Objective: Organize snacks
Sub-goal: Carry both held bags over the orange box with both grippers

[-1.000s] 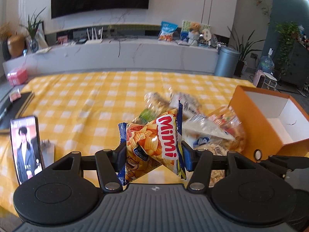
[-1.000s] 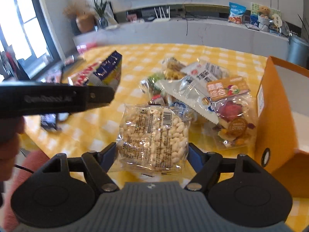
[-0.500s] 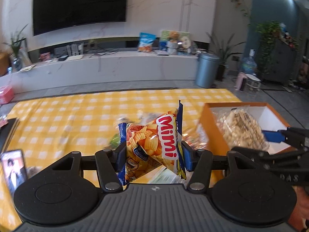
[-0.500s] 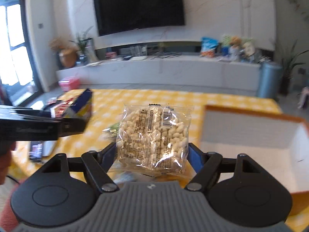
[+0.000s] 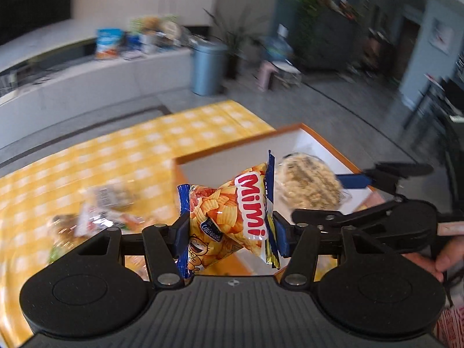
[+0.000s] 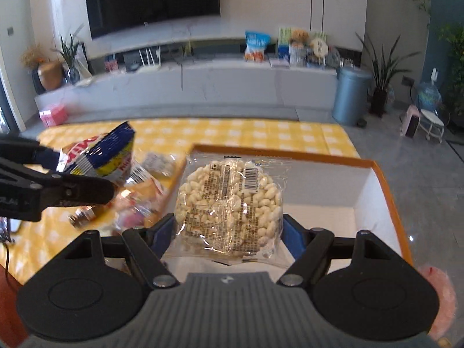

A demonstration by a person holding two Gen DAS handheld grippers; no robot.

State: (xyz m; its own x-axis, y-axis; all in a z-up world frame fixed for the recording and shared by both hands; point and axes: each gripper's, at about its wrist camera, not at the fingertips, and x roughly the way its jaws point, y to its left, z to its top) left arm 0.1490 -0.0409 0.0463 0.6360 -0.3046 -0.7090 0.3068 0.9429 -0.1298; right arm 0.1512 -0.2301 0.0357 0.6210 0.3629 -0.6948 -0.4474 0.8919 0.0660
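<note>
Left gripper [image 5: 229, 233] clamped on the Mimi snack bag [image 5: 232, 217], held in the air at the orange box's [image 6: 388, 191] left edge. Right gripper [image 6: 229, 232] pinching a clear puffed-rice cake pack [image 6: 229, 206] over the box's white interior. Remaining snack packets [image 5: 98, 211] lie heaped on the yellow checkered tablecloth [image 5: 162, 142].

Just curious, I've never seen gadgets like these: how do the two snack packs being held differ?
The Mimi bag is printed orange foil with blue edges, hiding its contents; the rice puff pack is clear, showing pale puffs. The Mimi bag sits tilted in the left hand-held gripper; the rice puff pack faces flat in the right hand-held gripper. Both are clamped near the orange box.
</note>
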